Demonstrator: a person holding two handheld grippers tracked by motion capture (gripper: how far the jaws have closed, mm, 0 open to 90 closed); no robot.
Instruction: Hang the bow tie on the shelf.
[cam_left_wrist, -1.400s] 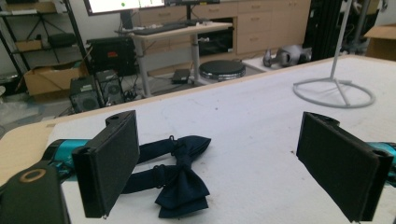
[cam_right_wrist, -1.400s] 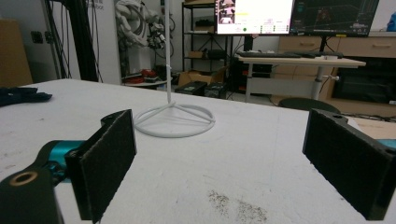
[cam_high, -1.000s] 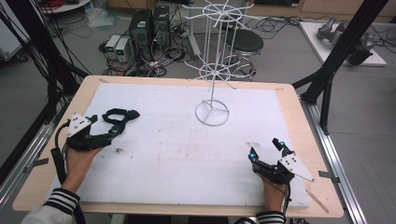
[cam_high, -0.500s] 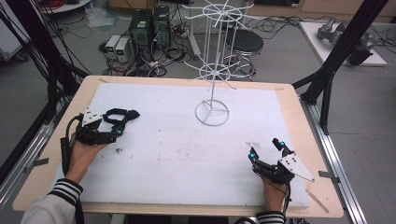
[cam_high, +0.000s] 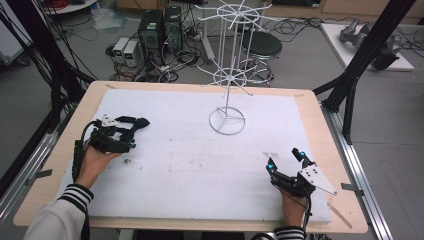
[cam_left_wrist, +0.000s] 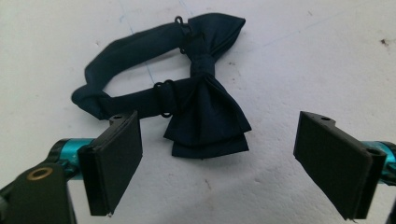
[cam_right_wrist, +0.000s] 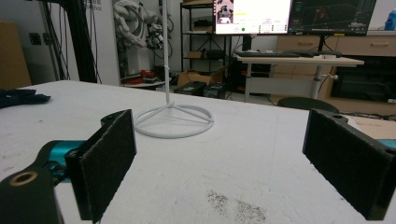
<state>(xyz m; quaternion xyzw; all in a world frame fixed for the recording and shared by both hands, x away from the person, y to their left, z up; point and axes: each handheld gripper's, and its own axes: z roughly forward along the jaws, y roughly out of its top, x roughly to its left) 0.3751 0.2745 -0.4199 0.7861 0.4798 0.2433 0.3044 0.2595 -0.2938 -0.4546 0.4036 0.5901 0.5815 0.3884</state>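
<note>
A dark navy bow tie (cam_left_wrist: 205, 112) with its looped strap lies flat on the white table cover (cam_high: 190, 160), at the left in the high view (cam_high: 132, 123). My left gripper (cam_high: 125, 136) hovers right over it, jaws open, the bow lying between and just ahead of them (cam_left_wrist: 219, 168). A white wire display stand (cam_high: 227, 85) rises from a ring base at the table's middle back. My right gripper (cam_high: 286, 161) rests open near the front right edge, pointed toward the stand's base (cam_right_wrist: 173, 121).
The wooden table border (cam_high: 90, 105) frames the white cover. Black frame posts (cam_high: 360, 65) stand at both back corners. Computers, cables and a stool sit on the floor behind the table. A dirt smudge (cam_right_wrist: 233, 205) marks the cover near my right gripper.
My left gripper has moved forward and right to close over the bow tie. The right gripper has stayed where it was.
</note>
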